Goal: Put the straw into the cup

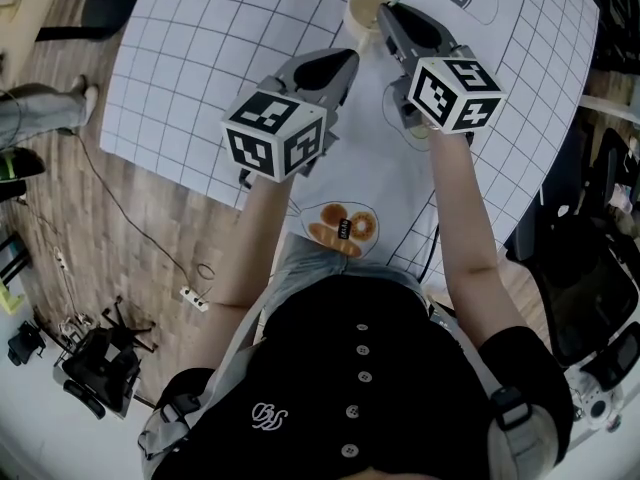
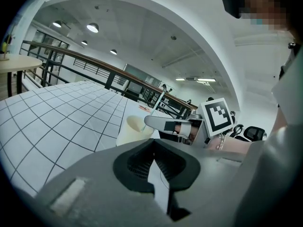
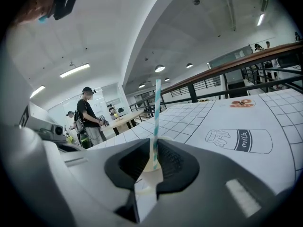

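Note:
A cream paper cup point(image 1: 365, 10) stands on the gridded mat at the far side of the table. My right gripper point(image 1: 385, 12) hangs right over its rim, shut on a blue-and-white striped straw point(image 3: 156, 112). The straw stands upright between the pads, and its lower end dips into the cup point(image 3: 150, 168), seen through the slit. In the left gripper view the cup point(image 2: 131, 129), the straw point(image 2: 159, 100) and the right gripper point(image 2: 152, 122) lie just ahead. My left gripper point(image 1: 347, 61) hovers nearer me and left of the cup, shut with nothing in it.
The white gridded mat point(image 1: 190, 78) carries a milk bottle drawing point(image 3: 241, 141) right of the cup, a drawn circle point(image 1: 397, 108) under my right hand and a doughnut picture point(image 1: 342, 226) near the front edge. Chairs point(image 1: 590, 268) stand right; gear point(image 1: 95, 363) lies on the floor left. A person point(image 3: 90, 115) stands far off.

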Demonstrator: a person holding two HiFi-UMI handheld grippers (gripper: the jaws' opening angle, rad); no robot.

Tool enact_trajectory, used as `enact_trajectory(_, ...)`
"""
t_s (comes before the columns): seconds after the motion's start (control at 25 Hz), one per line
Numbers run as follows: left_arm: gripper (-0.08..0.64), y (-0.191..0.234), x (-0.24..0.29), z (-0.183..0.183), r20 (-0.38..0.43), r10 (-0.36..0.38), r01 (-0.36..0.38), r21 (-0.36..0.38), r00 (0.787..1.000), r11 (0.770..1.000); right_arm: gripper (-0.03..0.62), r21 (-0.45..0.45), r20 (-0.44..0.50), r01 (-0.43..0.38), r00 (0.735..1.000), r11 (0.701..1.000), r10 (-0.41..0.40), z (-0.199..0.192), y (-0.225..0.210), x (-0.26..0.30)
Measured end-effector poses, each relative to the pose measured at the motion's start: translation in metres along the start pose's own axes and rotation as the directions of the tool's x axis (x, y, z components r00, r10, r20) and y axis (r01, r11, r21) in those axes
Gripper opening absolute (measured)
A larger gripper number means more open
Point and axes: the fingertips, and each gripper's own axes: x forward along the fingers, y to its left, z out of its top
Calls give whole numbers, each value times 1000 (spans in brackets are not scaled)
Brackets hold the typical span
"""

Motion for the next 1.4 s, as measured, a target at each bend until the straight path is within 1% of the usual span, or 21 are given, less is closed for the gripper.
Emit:
enact_trajectory(0.2,0,1,0,-2,2,4,-4,-5,1000,1000,56,-15,5,-6,1000,1000,6,0,3,1)
enact_trajectory(0.4,0,-1,-4,-1,8,9,-9,1,1000,1000,96,-16,5,23,1000,1000,-23,1,0,0)
enact_trajectory(0.52,0,-3,-8,2,18,10,-10,2,1000,1000,132,-15,4,49,999,999,-49,3,-4,-2)
enact_trajectory(0.68,0,-6,-14,4,32,4,-4,2,999,1000,211,5,5,87,996,996,-87,5,-8,-5)
enact_trajectory(0.76,0,-6,-17,7,40,6,-6,5,999,1000,231,17,2,94,996,995,-94,5,-8,-5)
enact_trajectory(0.96,0,-14,-27,14,68,-7,6,10,998,1000,235,51,2,86,996,995,-87,11,1,-16)
enact_trajectory(1.16,0,-25,-41,17,87,-20,18,24,996,1000,235,49,-5,132,991,990,-132,8,2,-30)
enact_trajectory(1.4,-2,-43,-59,17,121,-33,31,22,992,999,235,82,23,140,990,987,-142,3,15,-53)
